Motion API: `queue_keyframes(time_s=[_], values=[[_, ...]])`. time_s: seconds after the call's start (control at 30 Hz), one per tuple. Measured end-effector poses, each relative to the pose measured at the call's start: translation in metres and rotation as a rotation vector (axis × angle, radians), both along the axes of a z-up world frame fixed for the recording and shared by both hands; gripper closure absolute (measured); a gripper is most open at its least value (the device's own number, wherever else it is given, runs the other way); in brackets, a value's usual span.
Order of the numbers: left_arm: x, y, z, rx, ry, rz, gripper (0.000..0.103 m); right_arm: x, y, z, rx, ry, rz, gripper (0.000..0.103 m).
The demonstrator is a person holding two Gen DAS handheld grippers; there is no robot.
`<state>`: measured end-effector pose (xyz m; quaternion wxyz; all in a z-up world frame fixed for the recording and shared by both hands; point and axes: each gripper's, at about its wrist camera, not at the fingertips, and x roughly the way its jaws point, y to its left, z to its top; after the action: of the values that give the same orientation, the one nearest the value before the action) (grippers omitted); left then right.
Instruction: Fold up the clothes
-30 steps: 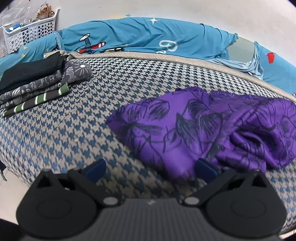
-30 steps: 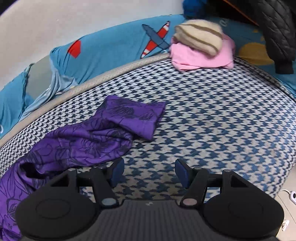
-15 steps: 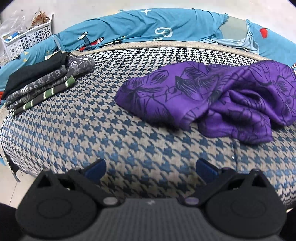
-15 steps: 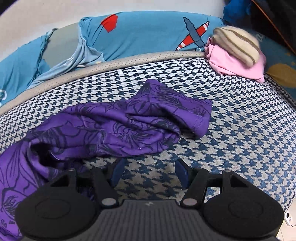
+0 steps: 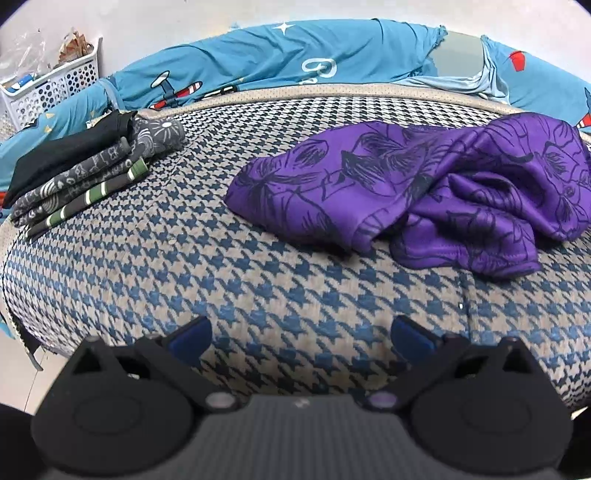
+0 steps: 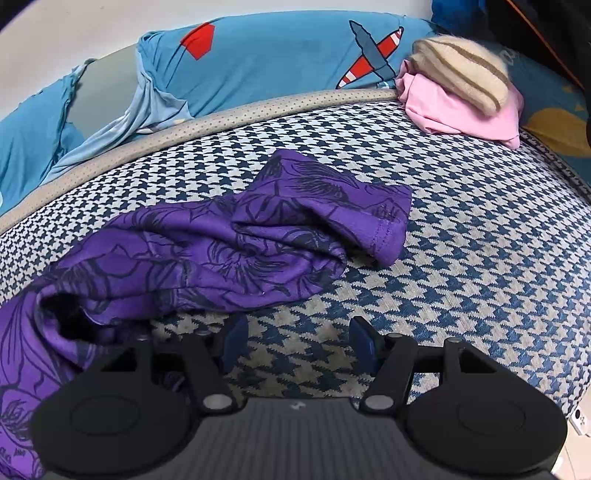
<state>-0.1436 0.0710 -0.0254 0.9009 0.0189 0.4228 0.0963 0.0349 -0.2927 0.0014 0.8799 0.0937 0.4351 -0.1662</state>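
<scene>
The purple garment [image 5: 424, 192] runs off the right edge of the left wrist view, and off the left and bottom edges of the right wrist view [image 6: 147, 258], where the gripper body covers part of it. Its folds hide their own insides, so its shape cannot be told. The white basket [image 5: 55, 88] is cut by the left edge, its contents too blurred to name. The dark jacket [image 6: 546, 33] is cut at the top right corner.

Crumpled purple garment [image 5: 424, 192] on houndstooth bed [image 5: 184, 280]
</scene>
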Motion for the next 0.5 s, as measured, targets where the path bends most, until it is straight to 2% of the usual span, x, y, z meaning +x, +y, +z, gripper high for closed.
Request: queue_keyframes(time_s=[0.13, 0.33, 0.5], values=[[-0.0034, -0.0017, -0.0055, 0.029, 0.026, 0.005, 0.000, 0.0011, -0.0002, -0.0010, 0.005, 0.004, -0.006, 0.043], [-0.0078, -0.0017, -0.0071, 0.013, 0.040, 0.017, 0.000, 0.0012, 0.0016, -0.0007, -0.004, 0.010, 0.012, 0.043], [-0.0094, -0.0086, -0.0083, 0.043, 0.045, -0.004, 0.000, -0.0008, -0.0008, 0.0006, 0.003, 0.002, 0.005, 0.043]])
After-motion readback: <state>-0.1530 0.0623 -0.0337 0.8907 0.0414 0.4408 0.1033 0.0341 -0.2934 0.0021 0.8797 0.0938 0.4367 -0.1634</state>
